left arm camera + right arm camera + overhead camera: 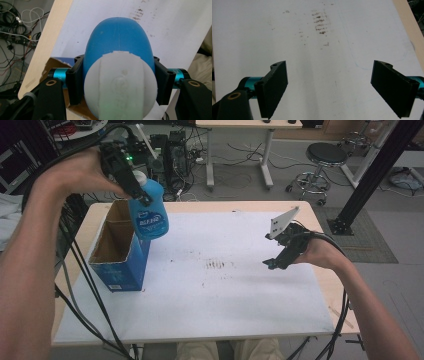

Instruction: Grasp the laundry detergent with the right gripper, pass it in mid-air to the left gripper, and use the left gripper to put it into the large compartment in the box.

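Your left gripper (131,181) has its fingers clamped on the blue bottle (149,211), held in the air just beside the open box (119,251), so setting it down remains, while your right gripper (280,256) hovers wide open and empty over the desk (225,300).

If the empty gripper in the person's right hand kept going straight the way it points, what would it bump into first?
Probably the white table top. The right gripper, jaws open and empty, looks down at bare stained surface, with nothing between the jaws and it. How steeply it points is hard to judge.
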Demonstrator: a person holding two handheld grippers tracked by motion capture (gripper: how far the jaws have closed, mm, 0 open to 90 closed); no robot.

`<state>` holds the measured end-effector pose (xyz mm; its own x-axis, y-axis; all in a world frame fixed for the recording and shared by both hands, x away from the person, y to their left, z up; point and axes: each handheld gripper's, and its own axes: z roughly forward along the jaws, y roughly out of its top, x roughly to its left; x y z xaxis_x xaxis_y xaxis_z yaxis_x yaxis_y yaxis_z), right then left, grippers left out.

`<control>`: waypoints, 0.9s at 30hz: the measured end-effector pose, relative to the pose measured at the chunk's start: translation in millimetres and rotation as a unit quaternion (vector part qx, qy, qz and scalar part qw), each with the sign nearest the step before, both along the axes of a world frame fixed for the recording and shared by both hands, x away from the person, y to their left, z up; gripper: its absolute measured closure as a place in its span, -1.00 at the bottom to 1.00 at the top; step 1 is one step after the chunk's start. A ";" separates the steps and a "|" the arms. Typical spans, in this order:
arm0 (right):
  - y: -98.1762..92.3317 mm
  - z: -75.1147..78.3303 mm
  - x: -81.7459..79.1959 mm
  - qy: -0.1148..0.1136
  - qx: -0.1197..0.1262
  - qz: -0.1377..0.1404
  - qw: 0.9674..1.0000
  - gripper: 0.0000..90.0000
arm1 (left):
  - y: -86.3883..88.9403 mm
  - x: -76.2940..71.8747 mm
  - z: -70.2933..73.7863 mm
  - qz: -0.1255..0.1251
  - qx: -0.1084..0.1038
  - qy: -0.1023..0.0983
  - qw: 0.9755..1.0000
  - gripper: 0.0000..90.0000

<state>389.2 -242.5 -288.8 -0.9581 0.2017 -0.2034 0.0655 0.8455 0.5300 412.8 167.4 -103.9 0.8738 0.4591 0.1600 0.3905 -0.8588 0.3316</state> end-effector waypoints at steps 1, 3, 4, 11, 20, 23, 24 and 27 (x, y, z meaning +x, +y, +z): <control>-2.3 0.3 -0.3 -0.001 0.000 0.000 1.000 -0.70 | 4.3 -0.8 0.8 0.006 0.001 0.000 1.000 -0.15; -6.1 -0.1 -0.8 -0.001 -0.001 -0.004 1.000 -0.70 | 13.3 -1.8 2.5 0.016 0.000 -0.002 1.000 -0.15; -7.7 -0.6 -1.1 0.000 -0.004 -0.007 1.000 -0.70 | 17.7 -2.4 3.3 0.020 -0.001 -0.003 1.000 -0.15; -17.8 -3.1 -2.4 0.000 -0.019 -0.018 1.000 -0.70 | 44.1 -6.7 4.4 0.041 0.011 0.000 0.999 -0.15; -25.3 -6.6 -5.5 0.003 -0.020 -0.027 0.999 -0.70 | 67.8 -7.2 -4.5 0.062 0.024 0.005 0.998 -0.15; -26.9 -8.7 -5.7 0.003 -0.022 -0.029 0.999 -0.70 | 74.0 -6.9 -8.3 0.068 0.022 0.007 0.997 -0.15; -27.5 -9.3 -5.8 0.003 -0.022 -0.030 0.999 -0.70 | 75.3 -6.5 -9.8 0.068 0.025 0.009 0.997 -0.15; -28.9 -10.8 -5.6 0.003 -0.023 -0.030 0.999 -0.70 | 78.7 -5.4 -15.9 0.072 0.026 0.012 0.997 -0.15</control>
